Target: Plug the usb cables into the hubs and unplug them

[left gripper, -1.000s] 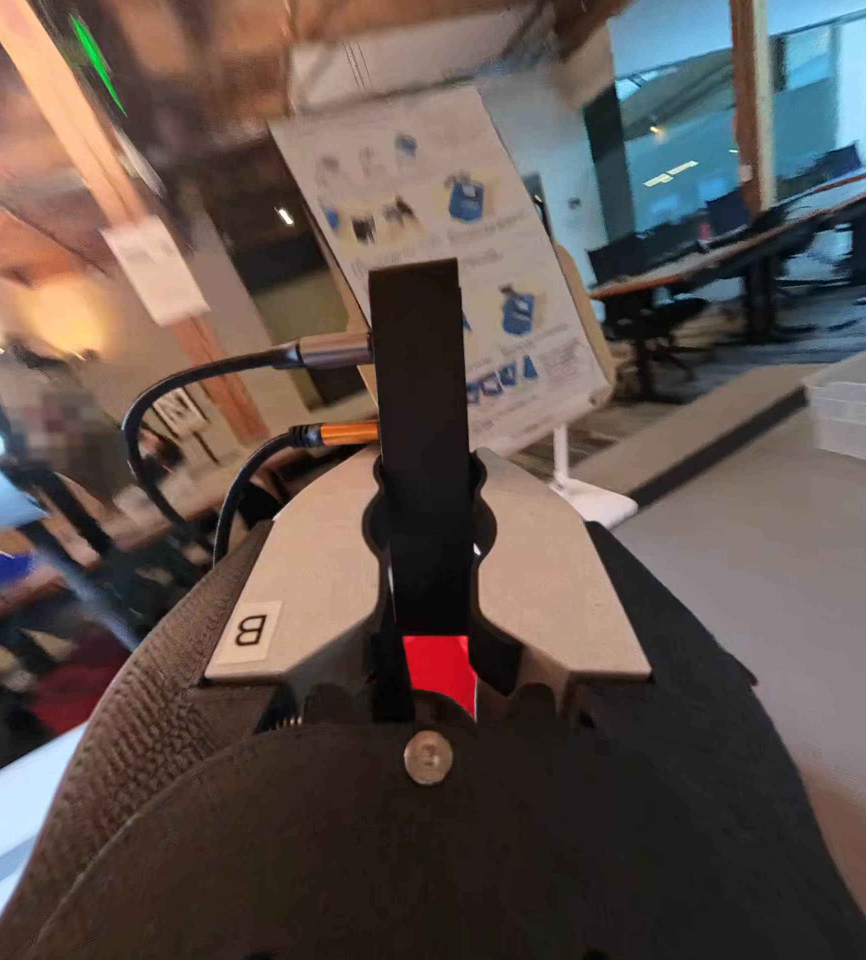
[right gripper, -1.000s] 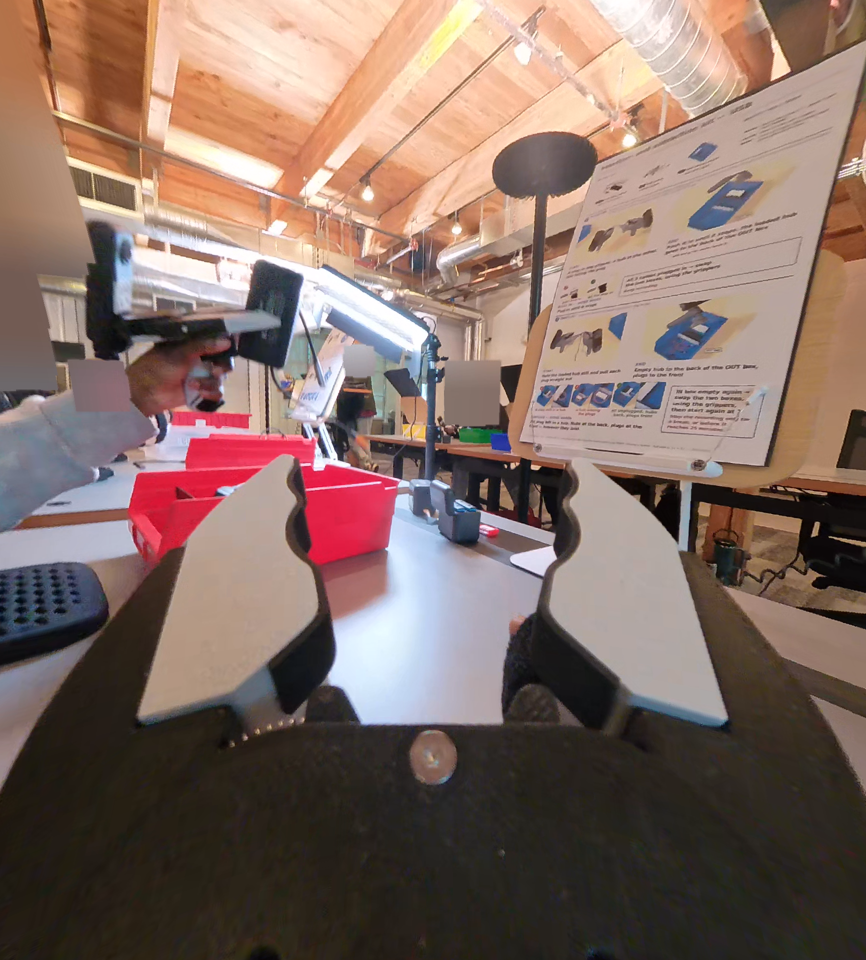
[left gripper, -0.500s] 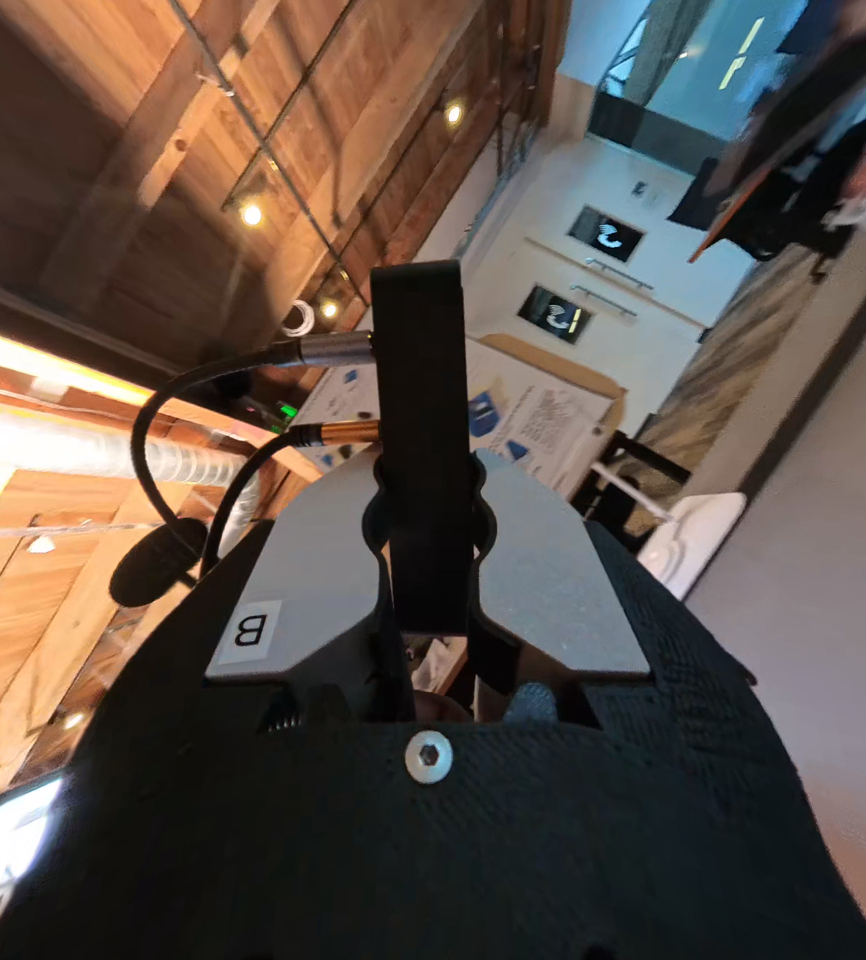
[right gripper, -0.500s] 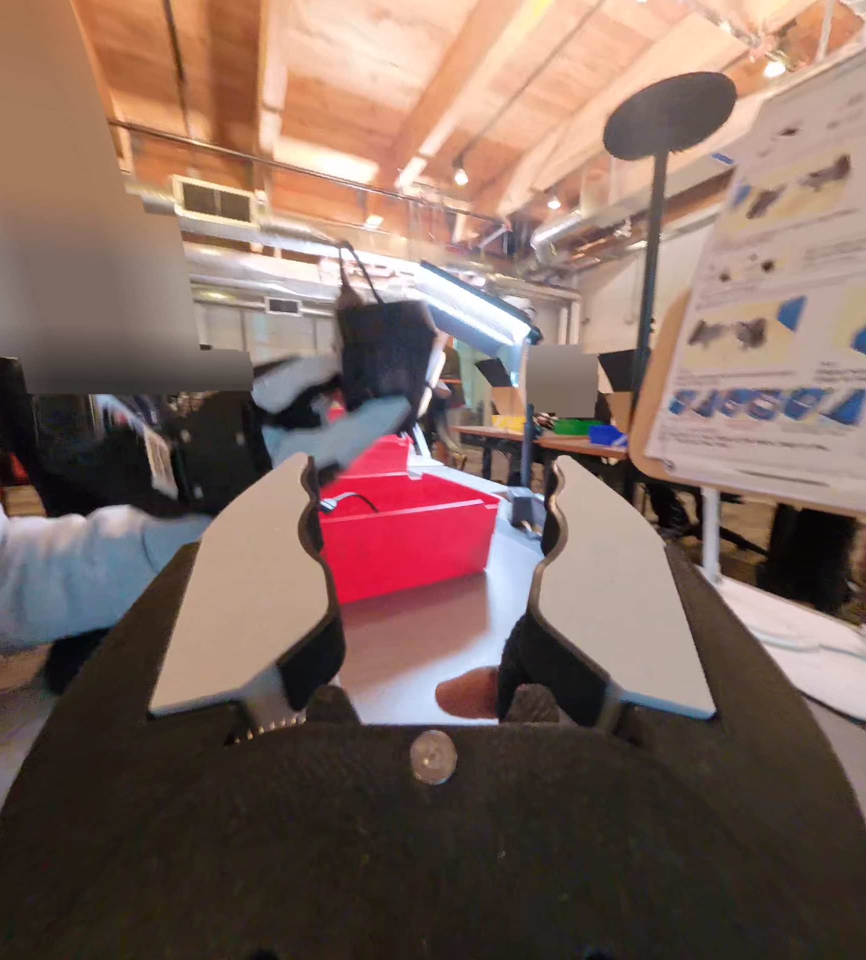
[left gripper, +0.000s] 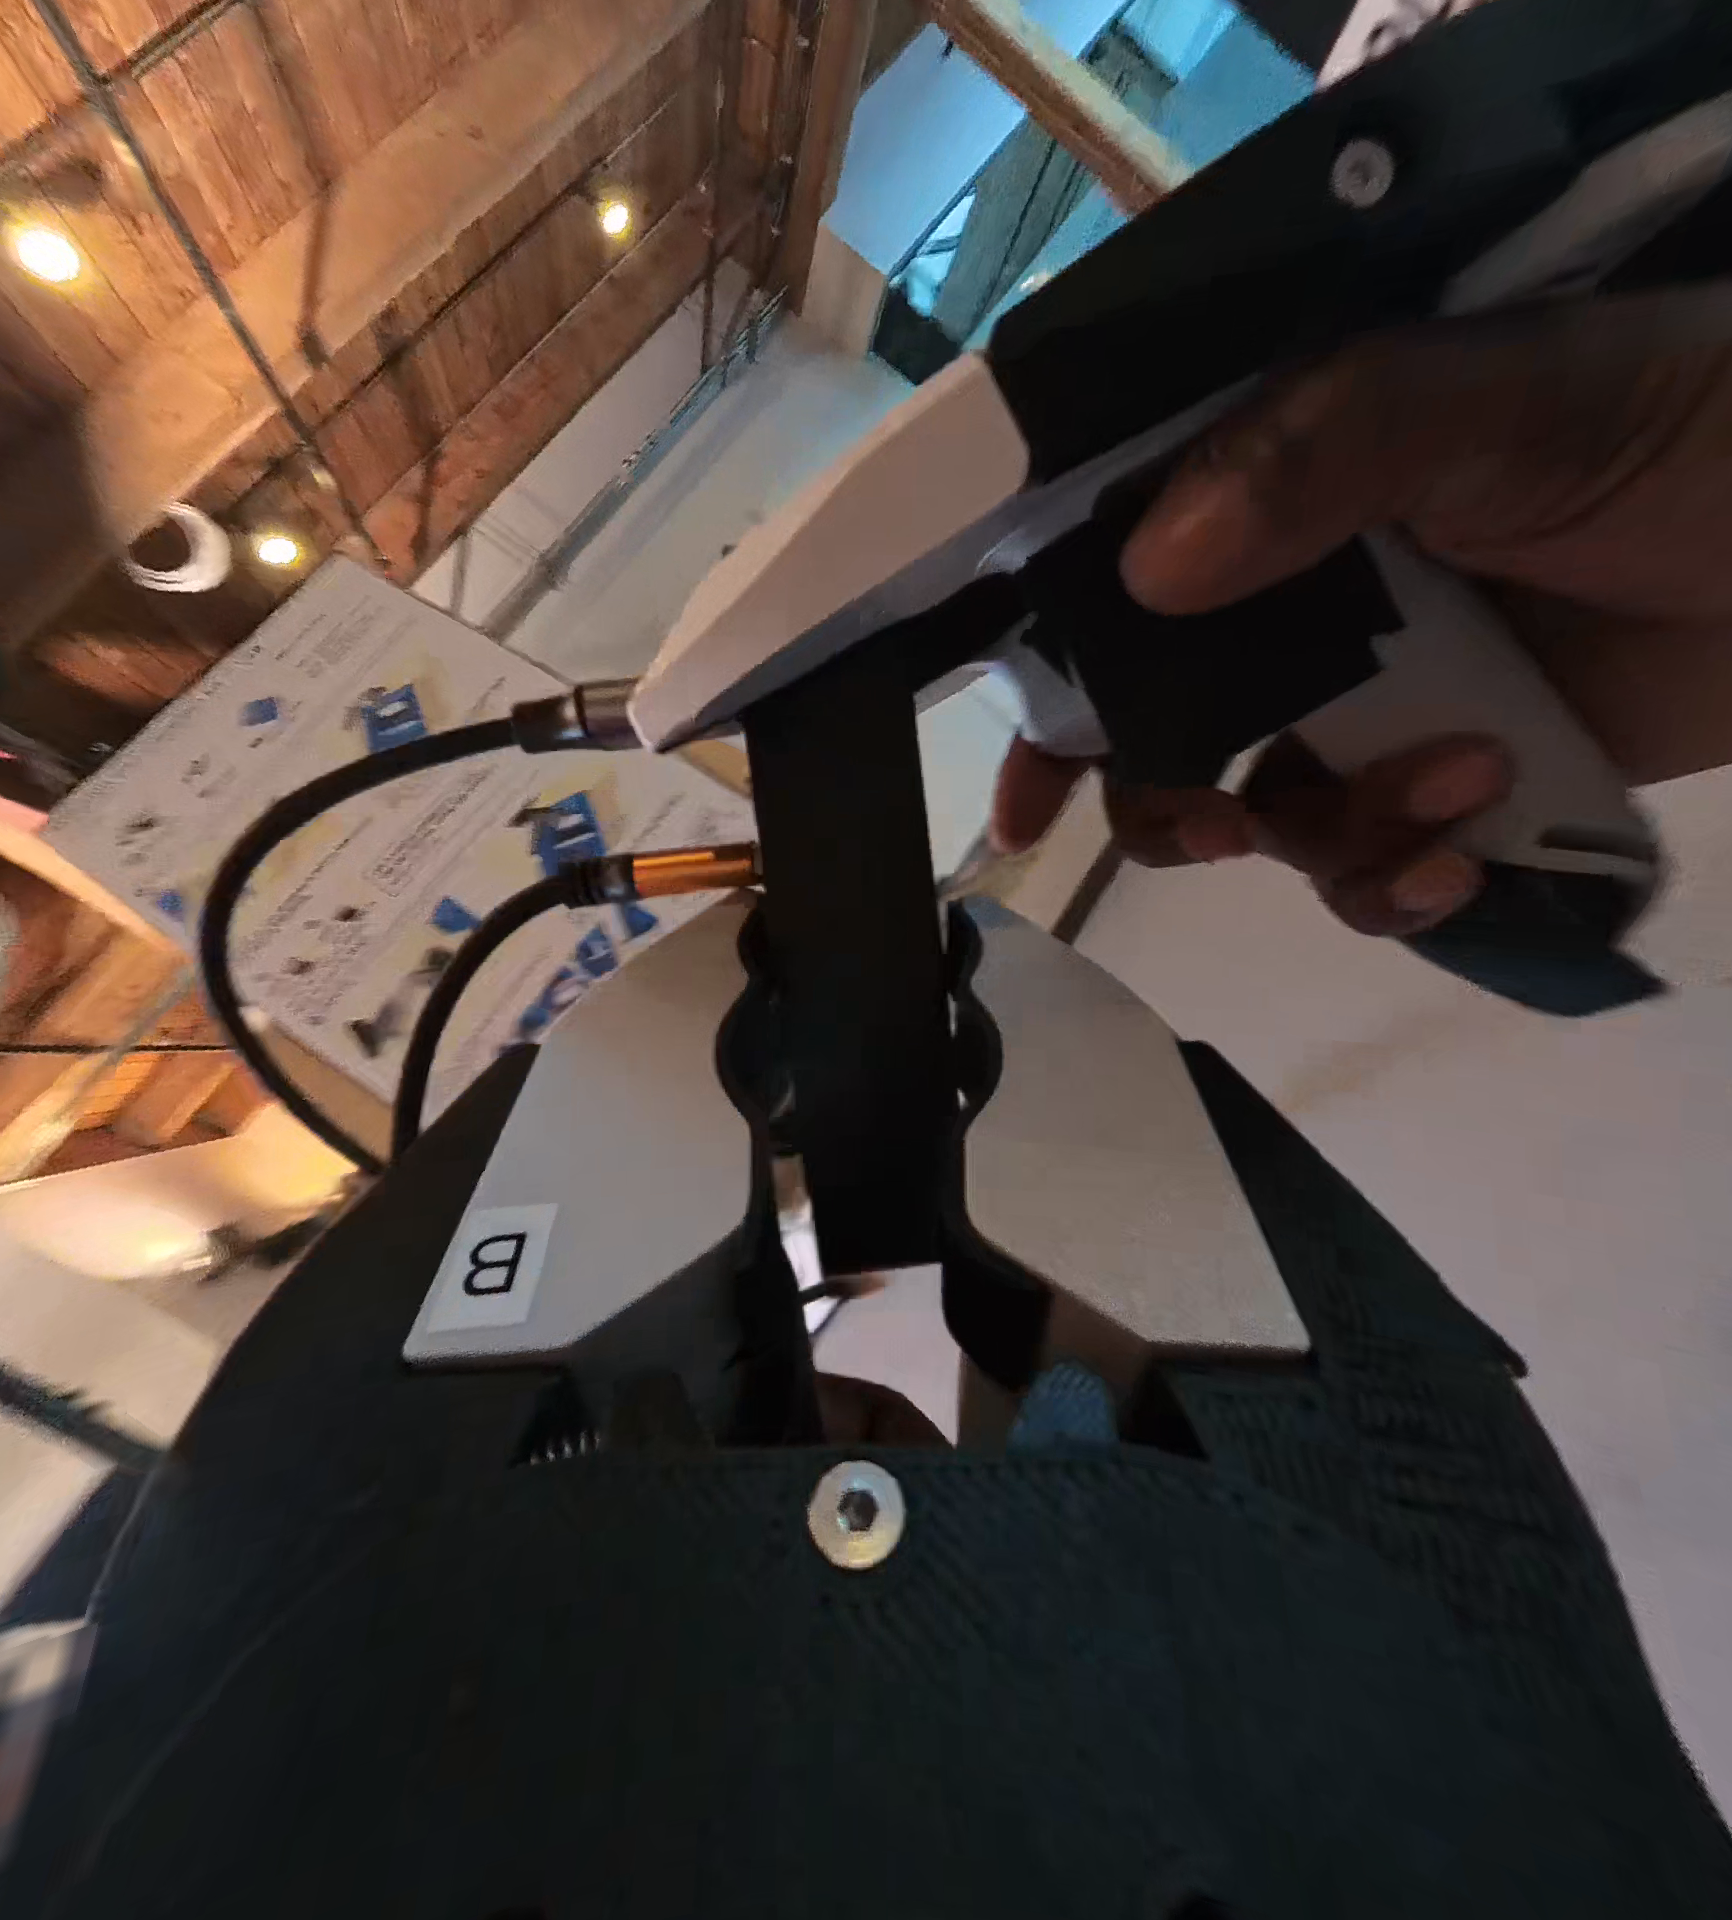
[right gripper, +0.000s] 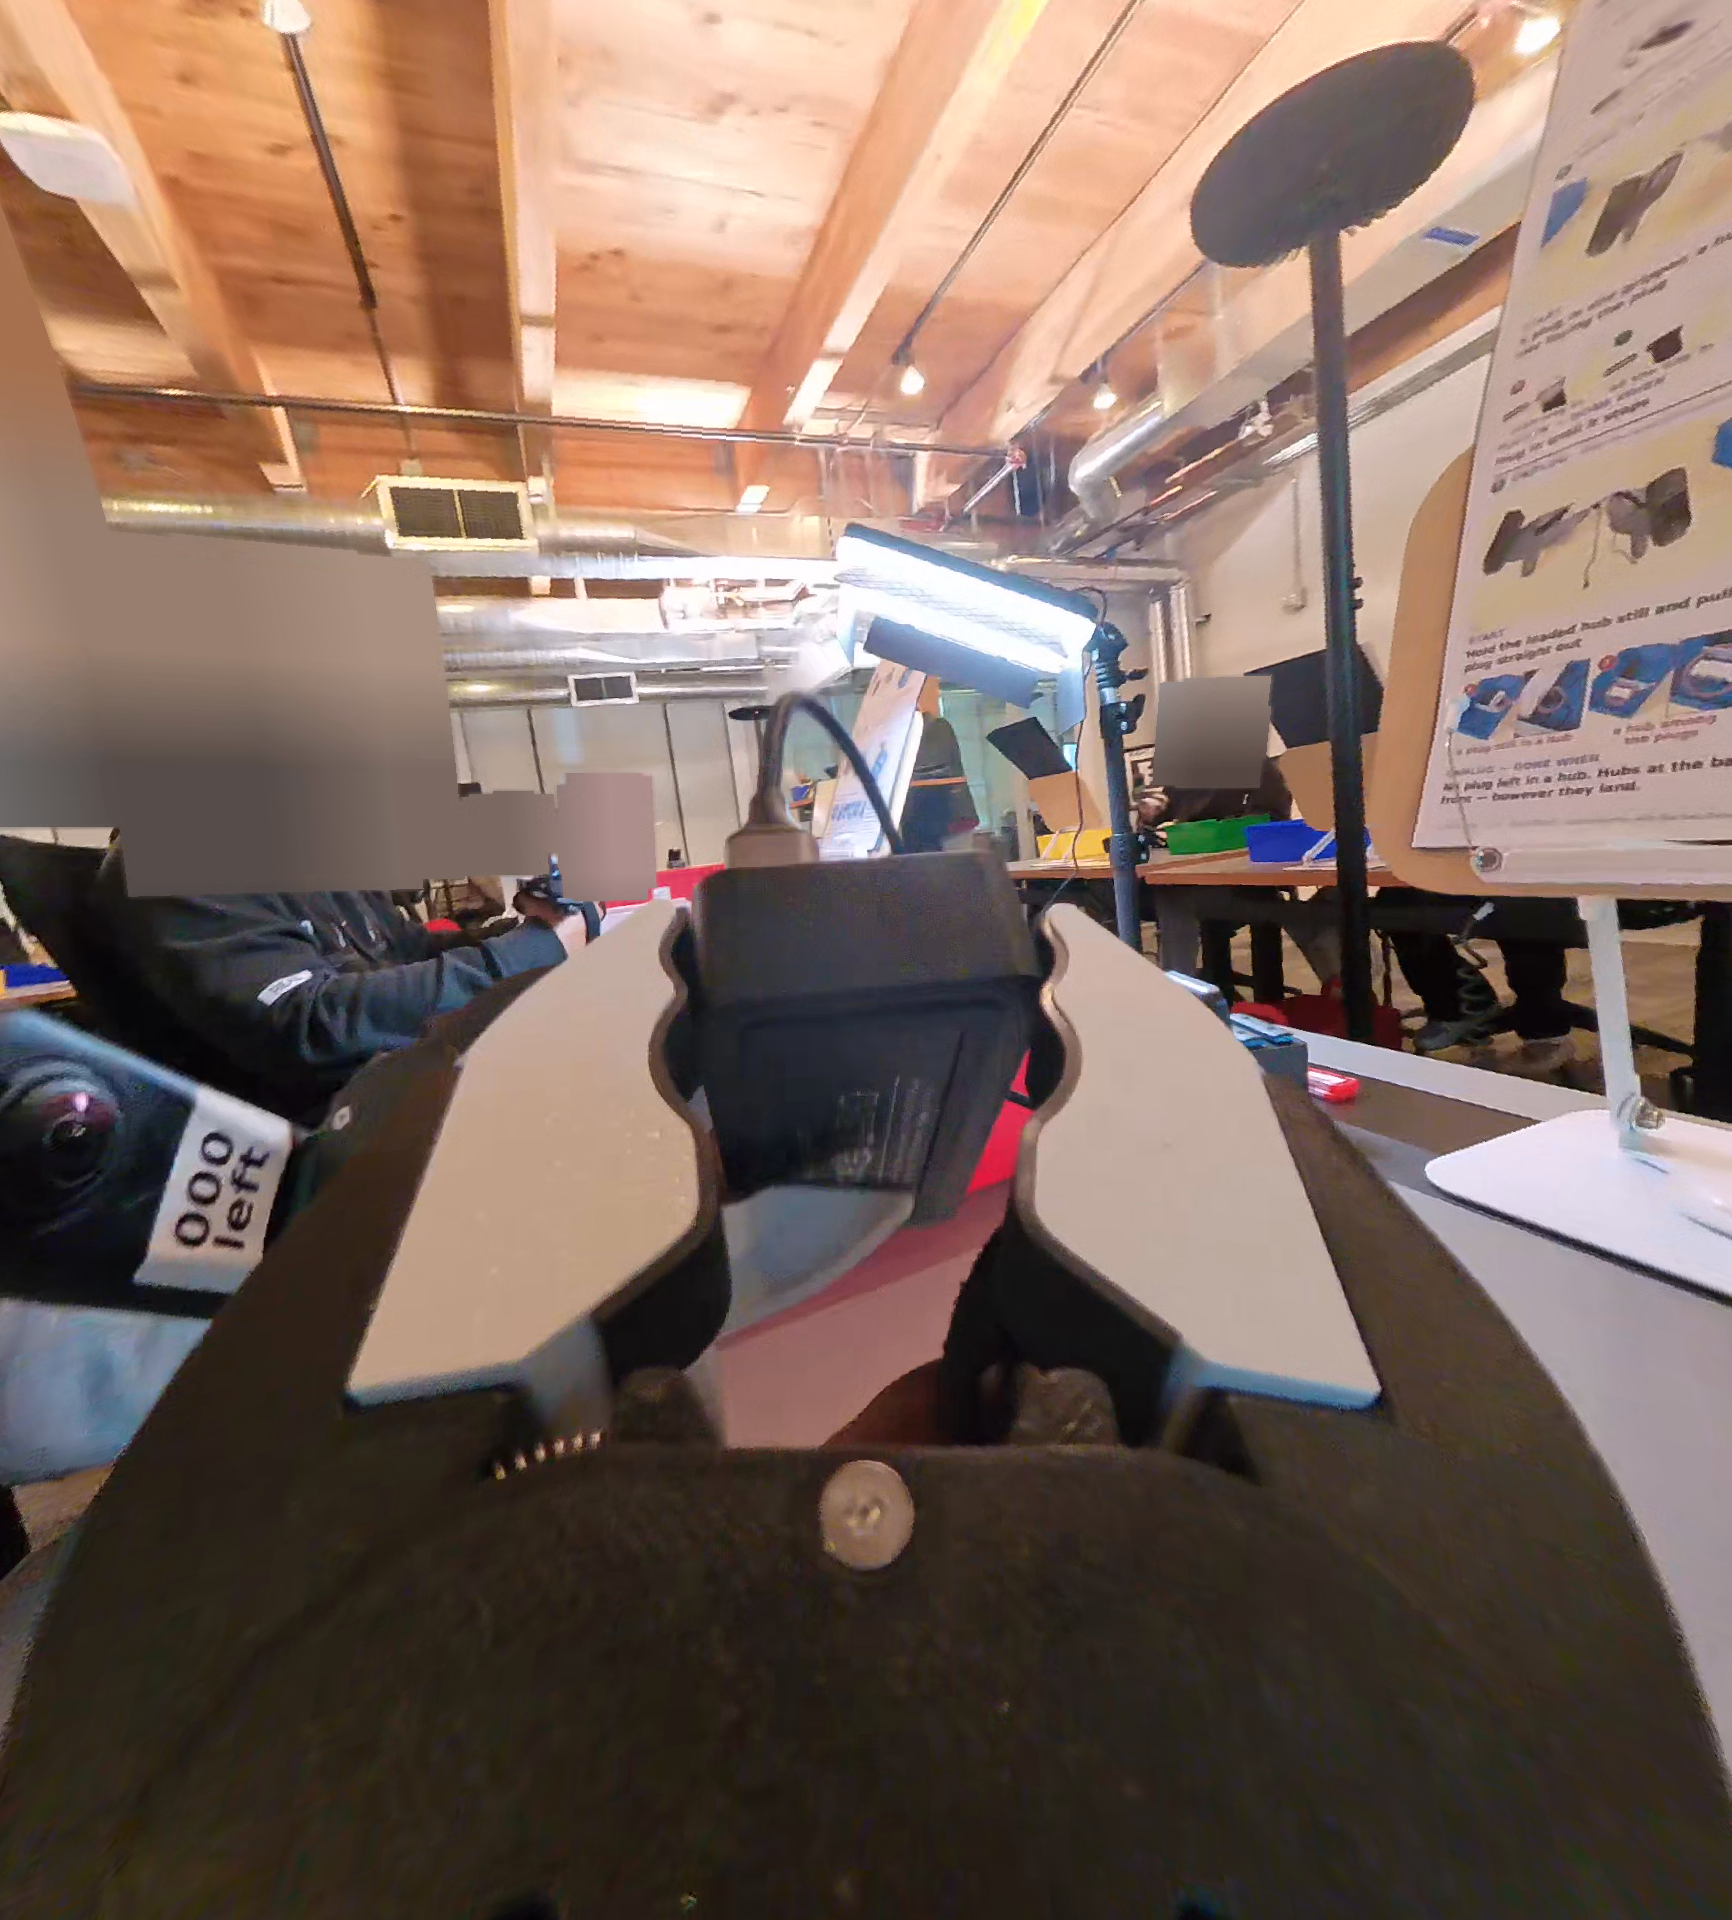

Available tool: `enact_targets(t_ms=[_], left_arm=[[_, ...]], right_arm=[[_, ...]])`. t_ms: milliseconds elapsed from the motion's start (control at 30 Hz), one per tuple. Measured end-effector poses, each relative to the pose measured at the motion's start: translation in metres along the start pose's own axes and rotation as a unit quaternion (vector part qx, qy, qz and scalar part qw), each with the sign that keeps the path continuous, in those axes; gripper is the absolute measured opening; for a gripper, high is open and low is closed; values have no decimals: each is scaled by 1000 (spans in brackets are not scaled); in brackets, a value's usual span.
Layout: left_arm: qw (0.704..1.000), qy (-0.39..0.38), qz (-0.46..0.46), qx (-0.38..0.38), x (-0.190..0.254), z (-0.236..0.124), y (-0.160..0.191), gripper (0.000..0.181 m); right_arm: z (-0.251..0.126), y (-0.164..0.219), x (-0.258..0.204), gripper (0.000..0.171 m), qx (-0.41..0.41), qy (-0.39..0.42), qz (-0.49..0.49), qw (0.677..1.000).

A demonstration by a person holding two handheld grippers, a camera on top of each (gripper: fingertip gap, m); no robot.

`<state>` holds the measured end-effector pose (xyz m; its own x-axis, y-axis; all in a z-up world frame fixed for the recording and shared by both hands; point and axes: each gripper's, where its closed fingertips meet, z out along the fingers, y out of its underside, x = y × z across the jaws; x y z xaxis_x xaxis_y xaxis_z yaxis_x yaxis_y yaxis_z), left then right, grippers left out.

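Matte black and slab-shaped, the USB hub (left gripper: 846, 1039) stands pinched on its narrow sides between the left tongs (left gripper: 854, 1023), two cables (left gripper: 342, 831) plugged in its left side. The right tongs (right gripper: 857, 997), grey plates with scalloped edges, close on its wider faces. Behind, a red bin (right gripper: 997, 1138) sits on the grey surface (right gripper: 1568, 1403); contents hidden.

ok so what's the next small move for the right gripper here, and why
Probably close the right gripper firmly on the hub. Its fingers closely flank the hub's end, but a grip can't be confirmed; the left gripper is clamped on it. The silver plug and orange plug sit in its side, so a second hold would likely steady unplugging.
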<state>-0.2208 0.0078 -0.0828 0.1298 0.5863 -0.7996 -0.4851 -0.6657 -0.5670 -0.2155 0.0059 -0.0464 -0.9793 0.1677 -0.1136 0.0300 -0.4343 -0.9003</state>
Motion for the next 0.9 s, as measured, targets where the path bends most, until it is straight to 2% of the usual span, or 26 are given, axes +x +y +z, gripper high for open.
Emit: enact_targets(t_ms=[33, 133, 200, 367, 433, 500, 633, 733, 767, 800, 900], left_arm=[[999, 24, -28, 10, 6, -1, -3, 34], [985, 94, -143, 39, 20, -3, -13, 52], [966, 135, -218, 31, 27, -2, -12, 65], [891, 269, -364, 37, 46, -10, -20, 76], [871, 298, -388, 34, 52, -12, -21, 83], [864, 300, -404, 26, 54, -10, -18, 88], [866, 289, -409, -3, 60, -5, -6, 88], [843, 323, -431, -21, 75, -7, -6, 88], [827, 345, -444, -17, 80, -10, -9, 85], [810, 371, -455, -1, 82, -15, -16, 73], [815, 353, -459, 10, 76, -13, -18, 71]], right_arm=[[-2, -2, -1, 61, -2, -9, 0, 1000], [-9, -5, -4, 63, -15, -49, 39, 998], [-11, -2, -5, 63, -25, -63, 53, 996], [-13, 1, 0, 61, -28, -59, 56, 996], [-16, -4, 3, 61, -15, -63, 76, 995], [-18, -7, 6, 61, -5, -64, 92, 994], [-16, -5, 7, 61, 0, -58, 106, 993], [-13, -9, -5, 61, 26, -92, 154, 983], [-13, -10, -10, 61, 32, -106, 165, 980], [-12, -10, -13, 61, 35, -112, 168, 979], [-12, -14, -13, 61, 44, -126, 173, 976]])
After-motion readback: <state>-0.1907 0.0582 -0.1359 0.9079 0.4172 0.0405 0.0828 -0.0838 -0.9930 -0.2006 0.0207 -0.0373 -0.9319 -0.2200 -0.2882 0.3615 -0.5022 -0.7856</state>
